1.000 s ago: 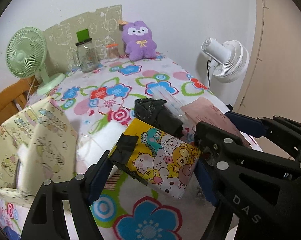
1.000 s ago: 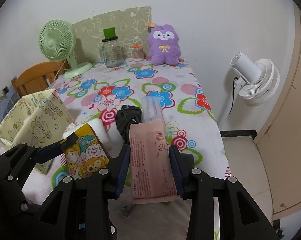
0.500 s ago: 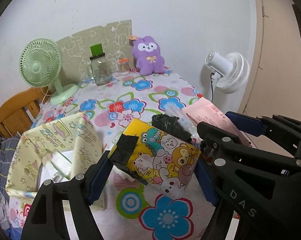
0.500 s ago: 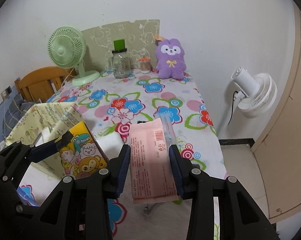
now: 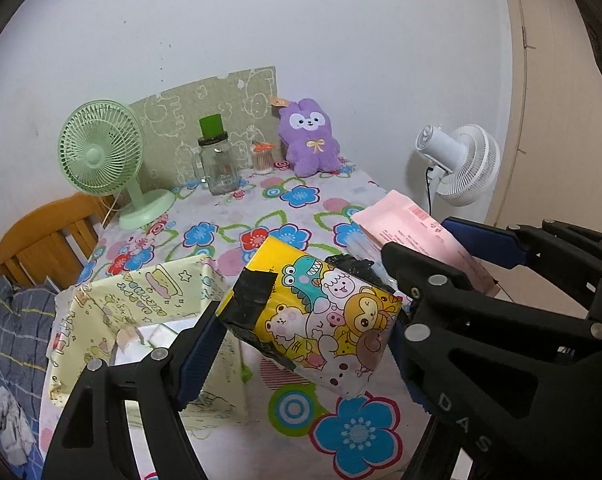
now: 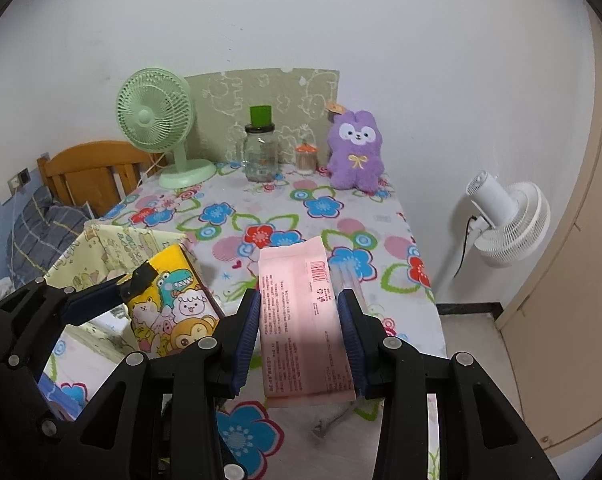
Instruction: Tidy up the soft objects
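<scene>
My left gripper [image 5: 305, 328] is shut on a yellow tissue pack [image 5: 317, 316] printed with cartoon animals, held in the air over the flowered table [image 5: 261, 208]. My right gripper [image 6: 299, 320] is shut on a flat pink packet [image 6: 301, 320], also lifted off the table. Each view shows the other hand's load: the pink packet [image 5: 417, 236] at the right, the yellow pack [image 6: 169, 304] at the left. A pale yellow fabric box [image 5: 141, 320] stands open at the table's near left, below and left of the yellow pack. A black bag [image 5: 353, 266] lies behind the pack.
At the back of the table stand a green fan [image 6: 157, 120], a glass jar with a green lid [image 6: 261, 152], a small jar [image 6: 305, 156] and a purple plush [image 6: 355, 152]. A white fan [image 6: 505, 220] stands on the floor at the right. A wooden chair [image 6: 93, 168] is at the left.
Both grippers have risen and drawn back with their loads still held. The table looks smaller and farther, and more of the fabric box has come into view.
</scene>
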{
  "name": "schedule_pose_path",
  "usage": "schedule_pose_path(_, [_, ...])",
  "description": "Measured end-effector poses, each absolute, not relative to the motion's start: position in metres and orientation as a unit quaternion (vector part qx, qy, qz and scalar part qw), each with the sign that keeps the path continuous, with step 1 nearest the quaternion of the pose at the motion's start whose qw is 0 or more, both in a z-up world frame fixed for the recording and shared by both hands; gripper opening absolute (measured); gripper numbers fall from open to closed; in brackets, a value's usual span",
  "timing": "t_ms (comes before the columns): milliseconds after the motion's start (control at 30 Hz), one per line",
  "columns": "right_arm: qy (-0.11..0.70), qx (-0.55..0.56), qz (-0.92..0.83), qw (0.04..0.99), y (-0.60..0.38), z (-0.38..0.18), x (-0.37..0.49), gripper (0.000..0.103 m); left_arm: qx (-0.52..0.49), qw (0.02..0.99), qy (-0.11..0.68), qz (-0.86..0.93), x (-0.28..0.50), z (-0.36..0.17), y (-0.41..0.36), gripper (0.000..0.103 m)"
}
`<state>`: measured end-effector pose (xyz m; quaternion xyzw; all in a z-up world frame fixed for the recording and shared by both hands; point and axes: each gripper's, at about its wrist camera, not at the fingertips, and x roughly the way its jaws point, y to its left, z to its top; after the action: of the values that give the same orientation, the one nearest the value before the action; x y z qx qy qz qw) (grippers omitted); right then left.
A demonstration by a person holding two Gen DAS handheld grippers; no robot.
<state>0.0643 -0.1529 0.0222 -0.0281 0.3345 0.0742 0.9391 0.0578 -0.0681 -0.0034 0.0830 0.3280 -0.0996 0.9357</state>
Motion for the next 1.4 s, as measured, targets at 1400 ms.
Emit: schedule_pose_path(1400, [0.344, -0.057, 0.207, 0.914, -0.012, 0.012, 0.132, 0.043, 0.037, 0.936, 0.35, 0.02, 0.107, -0.013, 0.065, 0.082])
